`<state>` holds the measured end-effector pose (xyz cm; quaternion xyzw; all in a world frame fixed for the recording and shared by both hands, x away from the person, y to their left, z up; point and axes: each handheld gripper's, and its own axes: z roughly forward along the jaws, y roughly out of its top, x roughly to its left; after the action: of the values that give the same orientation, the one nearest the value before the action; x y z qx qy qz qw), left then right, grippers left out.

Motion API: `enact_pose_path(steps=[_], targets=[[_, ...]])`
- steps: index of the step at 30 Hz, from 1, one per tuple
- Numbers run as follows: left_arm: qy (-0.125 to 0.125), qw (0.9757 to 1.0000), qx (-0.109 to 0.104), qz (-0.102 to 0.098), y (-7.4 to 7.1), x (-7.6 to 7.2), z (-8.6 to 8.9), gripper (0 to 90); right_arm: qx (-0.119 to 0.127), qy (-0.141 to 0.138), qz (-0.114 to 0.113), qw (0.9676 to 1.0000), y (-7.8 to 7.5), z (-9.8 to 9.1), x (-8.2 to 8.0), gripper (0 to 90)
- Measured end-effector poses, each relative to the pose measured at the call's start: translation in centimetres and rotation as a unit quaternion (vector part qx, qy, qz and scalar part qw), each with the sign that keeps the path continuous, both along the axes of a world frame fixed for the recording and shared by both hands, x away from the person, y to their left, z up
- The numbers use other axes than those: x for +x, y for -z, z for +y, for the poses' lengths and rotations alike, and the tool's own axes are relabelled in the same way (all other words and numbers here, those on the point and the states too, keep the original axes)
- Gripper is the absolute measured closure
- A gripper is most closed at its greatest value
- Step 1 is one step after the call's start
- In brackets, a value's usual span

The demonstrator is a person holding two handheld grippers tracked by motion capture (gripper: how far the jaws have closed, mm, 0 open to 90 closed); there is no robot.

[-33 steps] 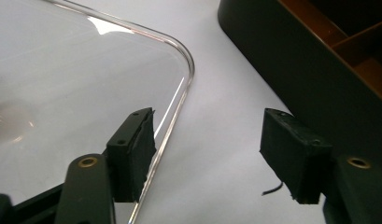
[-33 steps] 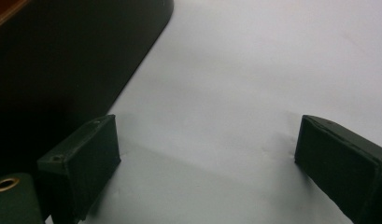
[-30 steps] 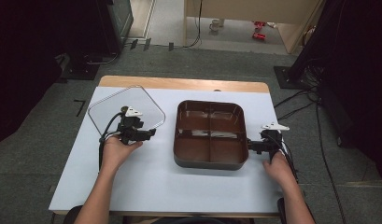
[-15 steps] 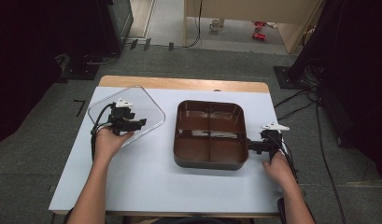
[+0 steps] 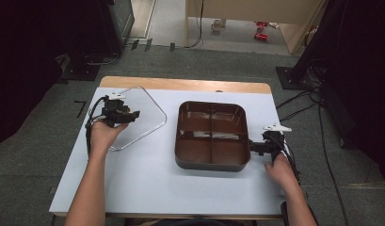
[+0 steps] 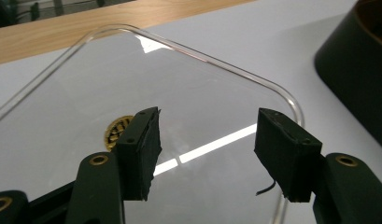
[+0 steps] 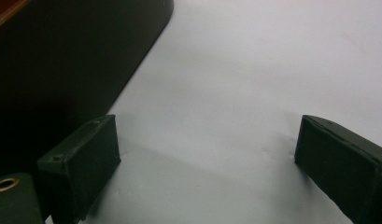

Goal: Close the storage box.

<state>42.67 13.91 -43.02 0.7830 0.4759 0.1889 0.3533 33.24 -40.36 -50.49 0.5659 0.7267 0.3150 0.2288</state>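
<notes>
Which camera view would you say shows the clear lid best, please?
The high view: the whole clear lid lies flat left of the brown tray. The left gripper view shows its rounded corner close up under the open left claw.

Lid (image 6: pixel 193 88): clear plastic, glossy, smooth, strong light streaks on it. Tray (image 5: pixel 212 134): brown plastic, shiny inside w/ glare; outer wall darker, duller. Table (image 5: pixel 148 179): pale matt top, smooth; bare wood strip (image 5: pixel 180 84) along far edge. Left gripper (image 6: pixel 207 149) pads: black, matt, rubbery-looking, edges a bit rough; brass-coloured metal rivets.
</notes>
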Motion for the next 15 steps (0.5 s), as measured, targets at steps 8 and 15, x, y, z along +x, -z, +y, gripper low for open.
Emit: enact_pose_path(steps=[8, 15], targets=[[-0.029, 0.9993, 0.015, -0.016, 0.8, 1.4, 1.4, 40.3, 0.0, 0.0, 0.0, 1.0, 0.0, 0.0, 0.0, 5.9], [-0.048, 0.9988, -0.009, -0.001, 2.0, 2.3, 2.6, 40.4, 0.0, 0.0, 0.0, 1.0, 0.0, 0.0, 0.0, 5.9]])
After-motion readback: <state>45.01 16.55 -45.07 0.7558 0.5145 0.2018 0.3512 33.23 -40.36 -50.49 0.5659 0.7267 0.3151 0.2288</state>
